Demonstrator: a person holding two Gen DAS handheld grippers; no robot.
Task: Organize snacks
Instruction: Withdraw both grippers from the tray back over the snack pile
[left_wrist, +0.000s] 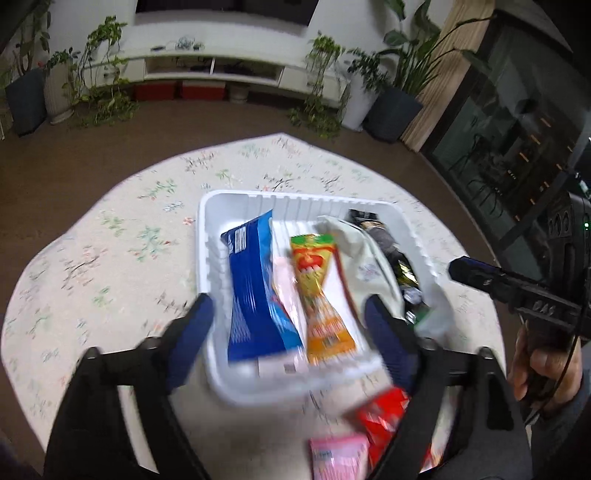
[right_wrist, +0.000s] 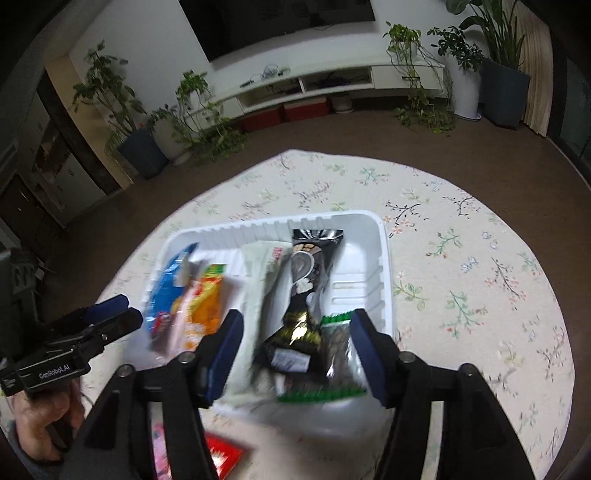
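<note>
A white plastic tray (left_wrist: 236, 201) stands on the round floral table. In it lie a blue packet (left_wrist: 255, 291), an orange-yellow packet (left_wrist: 321, 295), a white packet (left_wrist: 364, 258) and a black packet (left_wrist: 388, 243). My left gripper (left_wrist: 288, 310) hangs open above the tray's near left part, its fingers either side of the blue and orange packets, gripping nothing. My right gripper (right_wrist: 295, 321) is open over the tray's (right_wrist: 258, 223) near right part. Its fingers flank the black packet (right_wrist: 306, 295) and a green-edged packet (right_wrist: 336, 354) without pinching them.
A red packet (left_wrist: 384, 417) and a pink packet (left_wrist: 338, 458) lie loose on the floral cloth (left_wrist: 110, 258) just in front of the tray. A hand (left_wrist: 543, 369) holds the other gripper at the right edge. Potted plants and a low white cabinet stand beyond the table.
</note>
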